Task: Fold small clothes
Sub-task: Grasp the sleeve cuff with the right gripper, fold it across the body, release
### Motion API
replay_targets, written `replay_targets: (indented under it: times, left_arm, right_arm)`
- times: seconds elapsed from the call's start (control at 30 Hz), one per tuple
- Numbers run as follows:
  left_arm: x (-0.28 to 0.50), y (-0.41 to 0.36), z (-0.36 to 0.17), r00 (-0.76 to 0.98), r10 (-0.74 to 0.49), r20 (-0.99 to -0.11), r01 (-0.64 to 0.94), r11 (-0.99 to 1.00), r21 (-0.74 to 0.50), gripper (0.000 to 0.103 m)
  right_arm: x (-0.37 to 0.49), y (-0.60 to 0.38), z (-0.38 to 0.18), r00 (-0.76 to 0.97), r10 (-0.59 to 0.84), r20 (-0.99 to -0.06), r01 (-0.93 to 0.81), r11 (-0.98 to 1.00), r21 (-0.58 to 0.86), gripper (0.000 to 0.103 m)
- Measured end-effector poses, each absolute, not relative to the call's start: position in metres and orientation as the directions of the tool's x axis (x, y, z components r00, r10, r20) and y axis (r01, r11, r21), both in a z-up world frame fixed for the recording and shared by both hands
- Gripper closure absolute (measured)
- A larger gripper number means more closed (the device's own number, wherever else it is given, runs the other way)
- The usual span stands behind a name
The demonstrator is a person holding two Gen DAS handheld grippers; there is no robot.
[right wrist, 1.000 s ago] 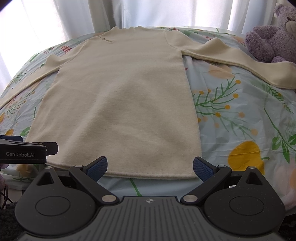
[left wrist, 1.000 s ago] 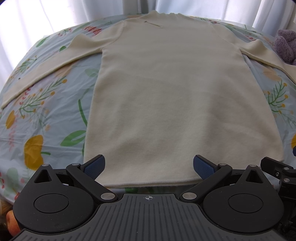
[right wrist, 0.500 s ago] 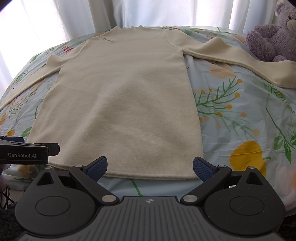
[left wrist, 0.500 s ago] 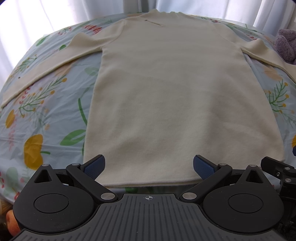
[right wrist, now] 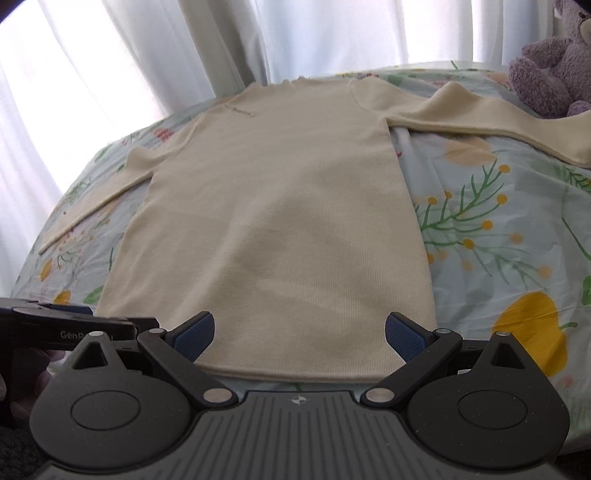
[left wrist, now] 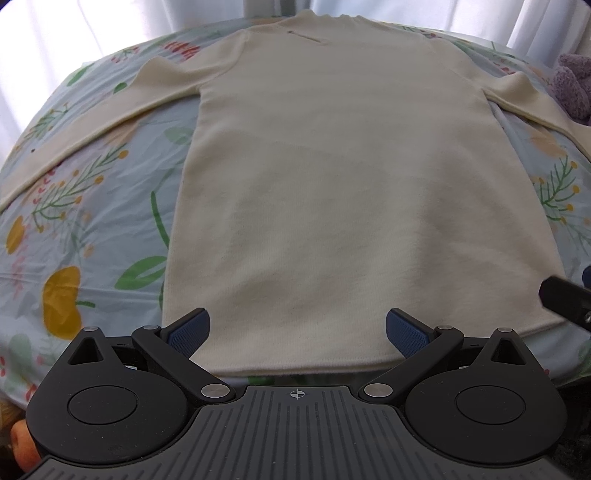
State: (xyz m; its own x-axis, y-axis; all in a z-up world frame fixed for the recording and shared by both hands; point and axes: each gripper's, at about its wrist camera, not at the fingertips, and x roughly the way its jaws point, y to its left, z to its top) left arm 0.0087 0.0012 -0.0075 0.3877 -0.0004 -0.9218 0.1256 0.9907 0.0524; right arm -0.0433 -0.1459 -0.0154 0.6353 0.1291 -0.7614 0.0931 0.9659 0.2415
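From the left wrist view, the cream sweater [left wrist: 354, 192] lies flat and face-up on the bed [left wrist: 85, 236], which is covered in a pale floral sheet. Its hem runs along the near edge of the bed, its collar points away toward the white curtains [left wrist: 92, 29], and both sleeves are spread outward, the left sleeve [left wrist: 85, 125] stretching far to the side. The left tool [left wrist: 295, 332] has its blue-padded fingers spread wide, with nothing between them; it hovers just over the hem, toward the sweater's left half. At the right edge of this view a dark part of the right tool [left wrist: 565, 301] shows near the hem's right corner. A purple plush toy [left wrist: 572, 85] sits at the far right of the bed.

From the right wrist view, the same sweater [right wrist: 280, 229] fills the middle, smooth and without creases, the right sleeve [right wrist: 491, 118] reaching out toward the plush toy [right wrist: 550, 62]. The right tool [right wrist: 299, 334] is also spread wide and empty, poised just above the hem, toward its right half. The left tool's body [right wrist: 70, 326] shows at the lower left, beside the hem's left corner.

As for progress, the garment looks laid out and smoothed, but no fold is visible: sleeves are unfolded, body at full length. So the folding itself appears not yet begun. What seems left is everything: bringing the sleeves in across the body, then doubling the body. Both tools would first need to close on fabric, likely at the hem or the sleeves.
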Motion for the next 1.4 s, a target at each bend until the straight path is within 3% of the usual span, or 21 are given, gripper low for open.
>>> replay_targets:
  times: [0.13,0.2,0.43,0.5,0.6,0.63,0.67,0.8,0.97,1.13,1.2,1.27,1.4]
  left_arm:
    - [0.016,0.002,-0.009,0.376,-0.013,-0.926,0.121,0.992,0.035,0.000]
    - [0.022,0.005,-0.009,0.374,-0.024,-0.927,0.106,0.994,0.017,0.000]
    - [0.058,0.013,-0.011,0.406,-0.004,-0.914,0.033,0.999,0.011,0.000]
    - [0.071,0.016,-0.013,0.421,0.017,-0.907,0.004,1.000,0.020,0.000]
    - [0.088,0.017,-0.021,0.424,0.040,-0.905,-0.041,0.999,0.025,0.000]
    - [0.095,0.018,-0.025,0.417,0.049,-0.908,-0.061,0.998,0.026,0.000]
    - [0.099,0.019,-0.028,0.414,0.052,-0.909,-0.075,0.997,0.022,0.000]
    - [0.115,0.020,-0.040,0.397,0.046,-0.917,-0.128,0.992,-0.005,0.000]
    - [0.128,0.015,-0.044,0.391,0.055,-0.919,-0.151,0.989,-0.005,0.000]
    - [0.133,0.009,-0.047,0.373,0.074,-0.925,-0.156,0.988,0.016,0.000]
    - [0.133,0.009,-0.047,0.376,0.076,-0.923,-0.162,0.987,0.016,0.000]
    - [0.133,0.011,-0.047,0.374,0.074,-0.924,-0.170,0.985,0.010,0.000]
    - [0.132,0.013,-0.046,0.371,0.069,-0.926,-0.182,0.983,0.000,0.000]
  right_arm:
    - [-0.057,-0.160,-0.011,0.816,0.126,-0.564,0.059,0.953,0.298,0.004]
    - [-0.054,-0.169,-0.008,0.848,0.138,-0.512,0.038,0.947,0.318,0.004]
    - [-0.009,-0.244,-0.018,0.841,-0.022,-0.540,0.244,0.907,0.343,0.006]
    - [0.000,-0.284,-0.021,0.845,-0.077,-0.528,0.324,0.861,0.392,0.014]
    - [0.011,-0.365,-0.029,0.837,-0.210,-0.506,0.473,0.741,0.476,0.039]
    - [0.012,-0.384,-0.032,0.832,-0.244,-0.499,0.504,0.708,0.494,0.054]
    - [0.012,-0.413,-0.035,0.822,-0.289,-0.490,0.543,0.656,0.524,0.058]
    - [0.009,-0.484,-0.058,0.773,-0.392,-0.498,0.634,0.490,0.598,0.060]
    - [0.004,-0.531,-0.090,0.776,-0.378,-0.504,0.621,0.322,0.715,0.060]
    - [0.009,-0.538,-0.101,0.803,-0.366,-0.471,0.583,0.321,0.746,0.061]
    - [0.013,-0.540,-0.101,0.815,-0.363,-0.452,0.568,0.345,0.747,0.067]
    - [0.015,-0.539,-0.100,0.819,-0.357,-0.449,0.564,0.362,0.742,0.085]
    - [0.020,-0.532,-0.087,0.825,-0.372,-0.426,0.560,0.435,0.705,0.094]
